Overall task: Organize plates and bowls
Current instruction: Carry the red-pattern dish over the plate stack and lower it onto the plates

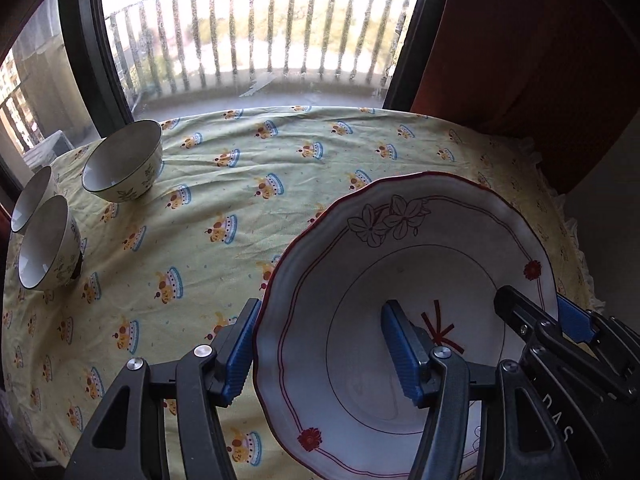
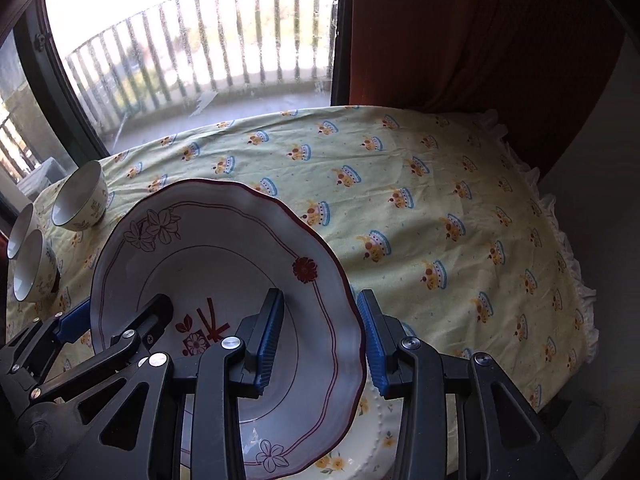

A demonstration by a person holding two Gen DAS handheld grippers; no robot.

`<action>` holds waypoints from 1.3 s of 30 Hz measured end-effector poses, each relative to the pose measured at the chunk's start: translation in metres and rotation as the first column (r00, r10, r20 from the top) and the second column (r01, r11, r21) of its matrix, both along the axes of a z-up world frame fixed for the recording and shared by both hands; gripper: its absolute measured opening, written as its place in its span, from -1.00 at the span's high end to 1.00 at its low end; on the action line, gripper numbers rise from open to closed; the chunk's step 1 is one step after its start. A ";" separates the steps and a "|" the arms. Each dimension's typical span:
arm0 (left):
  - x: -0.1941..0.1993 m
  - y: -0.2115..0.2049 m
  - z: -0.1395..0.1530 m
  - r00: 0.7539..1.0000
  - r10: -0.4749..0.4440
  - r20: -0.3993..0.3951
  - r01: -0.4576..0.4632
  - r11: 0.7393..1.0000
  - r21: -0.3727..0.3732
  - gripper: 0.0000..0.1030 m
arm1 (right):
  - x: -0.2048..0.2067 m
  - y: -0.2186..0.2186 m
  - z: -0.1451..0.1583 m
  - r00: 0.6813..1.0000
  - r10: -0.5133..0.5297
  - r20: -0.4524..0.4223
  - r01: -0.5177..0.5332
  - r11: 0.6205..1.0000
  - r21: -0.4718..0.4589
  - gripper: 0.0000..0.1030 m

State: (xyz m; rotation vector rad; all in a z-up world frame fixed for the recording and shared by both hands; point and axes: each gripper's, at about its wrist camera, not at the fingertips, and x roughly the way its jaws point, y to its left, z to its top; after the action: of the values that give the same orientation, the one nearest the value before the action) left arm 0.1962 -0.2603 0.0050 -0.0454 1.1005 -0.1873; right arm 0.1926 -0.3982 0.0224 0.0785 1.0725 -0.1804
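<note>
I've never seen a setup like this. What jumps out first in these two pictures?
The big scalloped plate with a red rim fills the foreground, lifted and tilted above the yellow patterned tablecloth, the left gripper clamped on one edge and the right gripper on the opposite one. Three small bowls sit grouped at the far left of the table. A cream flowered plate peeks out beneath the lifted one.
</note>
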 end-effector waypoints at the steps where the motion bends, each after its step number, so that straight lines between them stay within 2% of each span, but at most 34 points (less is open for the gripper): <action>1: -0.003 -0.002 -0.001 1.000 -0.005 -0.004 0.005 1.000 0.002 -0.18 | -0.005 -0.001 -0.002 1.000 -0.006 -0.006 0.006 1.000 -0.001 0.17; 13: -0.028 -0.030 -0.024 0.995 0.007 -0.095 -0.004 1.000 0.025 -0.18 | -0.033 -0.031 -0.031 0.996 -0.012 -0.092 0.015 0.999 0.030 0.17; 23: -0.039 -0.041 -0.045 0.981 0.105 -0.162 -0.099 0.994 0.046 -0.20 | -0.030 -0.046 -0.054 0.987 0.065 -0.147 -0.056 0.996 0.063 0.17; 36: -0.051 -0.058 -0.050 0.986 0.148 -0.082 -0.131 0.973 0.188 -0.20 | -0.028 -0.055 -0.079 0.969 0.138 -0.204 -0.110 0.984 0.141 0.17; 39: -0.050 -0.062 -0.052 0.985 0.156 -0.070 -0.139 0.968 0.208 -0.23 | -0.029 -0.054 -0.079 0.968 0.162 -0.190 -0.138 0.981 0.135 0.17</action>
State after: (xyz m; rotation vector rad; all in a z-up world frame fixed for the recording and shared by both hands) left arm 0.1462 -0.3218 -0.0466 0.0473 1.1924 0.0617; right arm 0.1639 -0.4525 -0.0570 0.0891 1.2857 0.0150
